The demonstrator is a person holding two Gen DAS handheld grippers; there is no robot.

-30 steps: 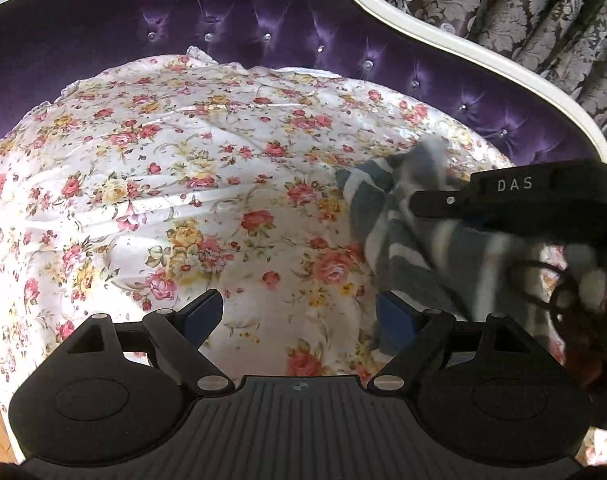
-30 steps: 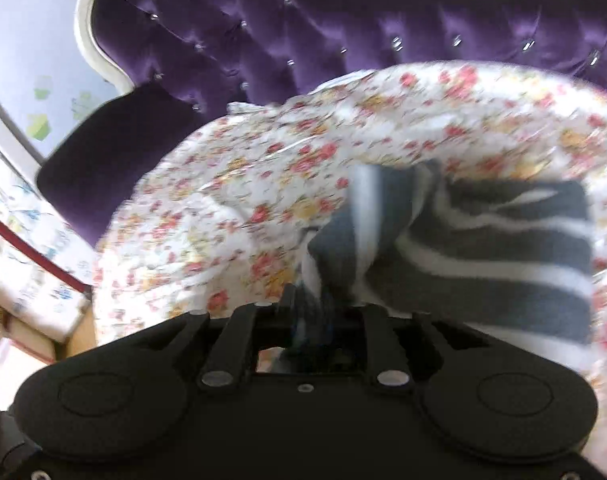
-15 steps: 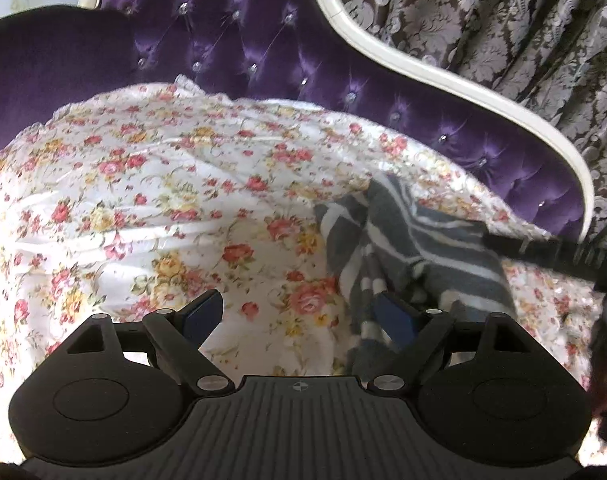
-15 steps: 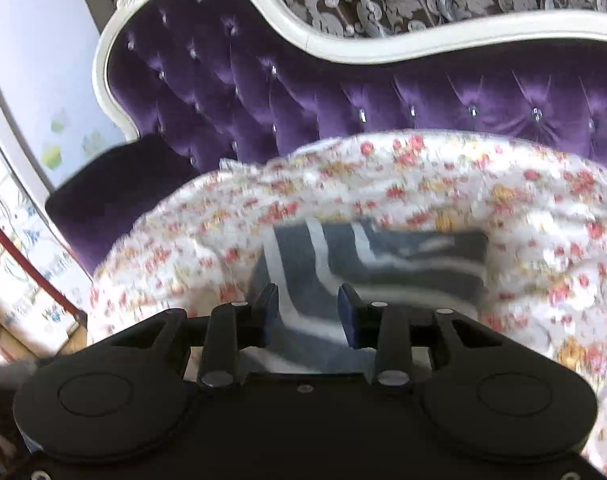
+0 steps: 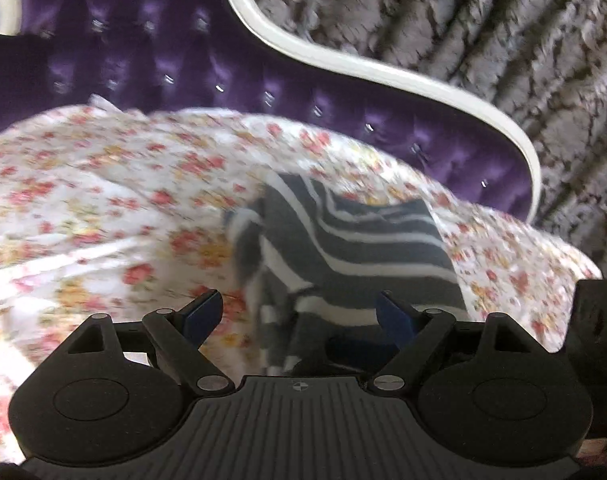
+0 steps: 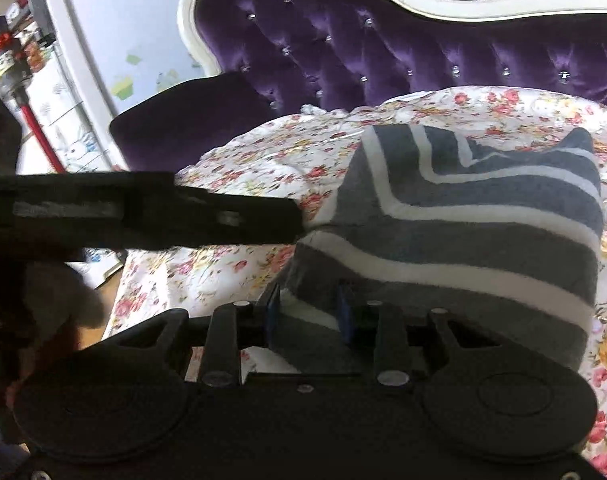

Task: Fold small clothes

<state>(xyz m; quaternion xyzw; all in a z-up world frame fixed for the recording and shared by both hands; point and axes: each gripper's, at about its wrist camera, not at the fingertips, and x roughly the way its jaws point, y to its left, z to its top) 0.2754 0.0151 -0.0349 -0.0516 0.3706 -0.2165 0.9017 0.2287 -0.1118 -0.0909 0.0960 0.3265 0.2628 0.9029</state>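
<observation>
Striped garment (image 6: 463,236), part-folded on the floral sheet (image 5: 103,200), is straddled by the closing right gripper (image 6: 308,312); left gripper (image 5: 299,316) is spread wide, empty; a firm nip is judged necessary next.

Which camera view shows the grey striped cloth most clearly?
The right wrist view: the striped cloth is sharp and large there, lying on the floral sheet. The left wrist view shows it too, but blurred and partly behind the left gripper.
</observation>
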